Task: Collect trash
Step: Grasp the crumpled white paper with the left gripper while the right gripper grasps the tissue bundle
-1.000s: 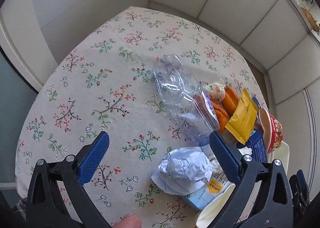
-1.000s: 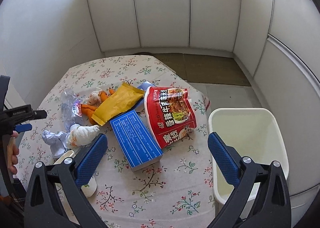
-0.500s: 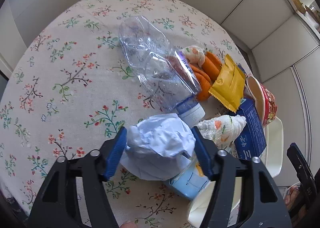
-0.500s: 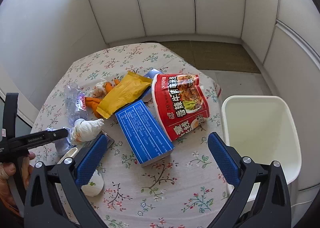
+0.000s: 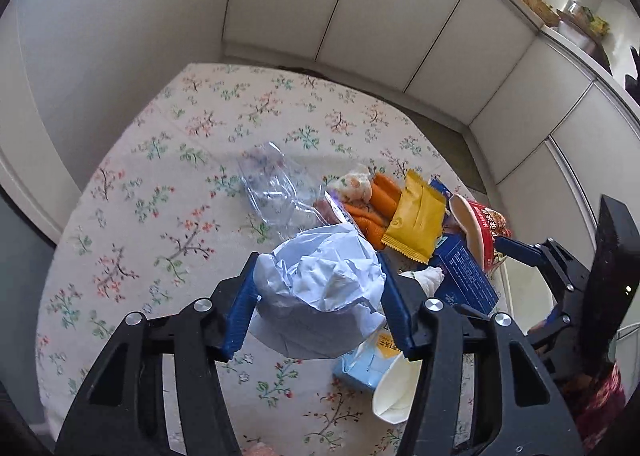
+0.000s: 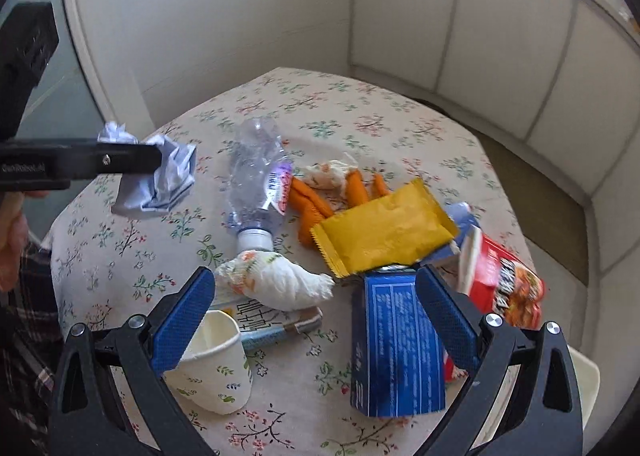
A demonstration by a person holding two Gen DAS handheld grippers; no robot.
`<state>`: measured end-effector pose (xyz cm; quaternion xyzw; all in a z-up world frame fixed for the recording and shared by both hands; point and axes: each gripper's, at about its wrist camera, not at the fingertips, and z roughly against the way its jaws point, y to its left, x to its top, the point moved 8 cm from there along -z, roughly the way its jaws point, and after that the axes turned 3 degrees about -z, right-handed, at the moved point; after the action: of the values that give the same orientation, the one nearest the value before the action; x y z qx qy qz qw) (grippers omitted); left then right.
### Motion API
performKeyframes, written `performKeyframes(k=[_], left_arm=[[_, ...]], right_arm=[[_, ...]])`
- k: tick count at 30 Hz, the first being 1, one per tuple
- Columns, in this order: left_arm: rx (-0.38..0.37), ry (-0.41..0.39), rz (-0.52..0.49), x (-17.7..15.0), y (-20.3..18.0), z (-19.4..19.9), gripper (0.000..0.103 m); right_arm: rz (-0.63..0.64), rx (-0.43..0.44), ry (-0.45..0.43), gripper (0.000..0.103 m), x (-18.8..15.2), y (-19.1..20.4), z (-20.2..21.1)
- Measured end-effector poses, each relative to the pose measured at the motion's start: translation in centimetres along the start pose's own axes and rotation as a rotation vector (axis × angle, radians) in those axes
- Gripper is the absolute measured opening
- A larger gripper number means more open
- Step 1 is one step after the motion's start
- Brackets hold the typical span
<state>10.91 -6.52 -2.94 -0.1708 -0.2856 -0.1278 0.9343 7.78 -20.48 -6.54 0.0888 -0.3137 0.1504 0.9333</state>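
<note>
Paper wad (image 5: 320,288) gripped, left fingers (image 5: 240,308) closing

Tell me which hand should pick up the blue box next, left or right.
Right. The right tongs hang open and empty just above the blue box. The left tongs are closing on the crumpled paper, so that hand is busy.
</note>
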Motion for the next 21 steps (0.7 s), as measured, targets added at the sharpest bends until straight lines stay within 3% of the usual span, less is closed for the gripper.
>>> performKeyframes(k=[5, 7, 8, 11, 16, 21], left_arm=[[-0.024, 0.015, 0.09, -0.2, 2.2, -1.1, 0.054], [-0.045, 0.027, 0.134, -0.4, 3.1, -1.2, 0.054], [-0.053, 0.025, 0.147, -0.4, 3.2, -1.2, 0.054], [-0.064, 0.016, 0.173, 0.0, 3.6, -1.4, 0.054], [-0.065, 0.007, 0.191, 0.0, 3.7, -1.3, 0.054], [-0.068, -0.014, 0.215, 0.2, 3.8, -0.9, 0.054]], right_arm=[[0.038, 0.128, 0.109, 0.085, -0.4, 1.1, -3.7], [0.029, 0.16, 0.157, 0.069, -1.1, 1.4, -4.8], [0.034, 0.172, 0.177, 0.065, -1.4, 1.6, -5.3], [0.027, 0.212, 0.171, 0.054, -1.6, 2.4, -5.3], [-0.002, 0.186, 0.143, 0.032, -1.3, 2.3, -4.5], [-0.023, 0.173, 0.088, 0.029, -1.0, 1.9, -1.9]])
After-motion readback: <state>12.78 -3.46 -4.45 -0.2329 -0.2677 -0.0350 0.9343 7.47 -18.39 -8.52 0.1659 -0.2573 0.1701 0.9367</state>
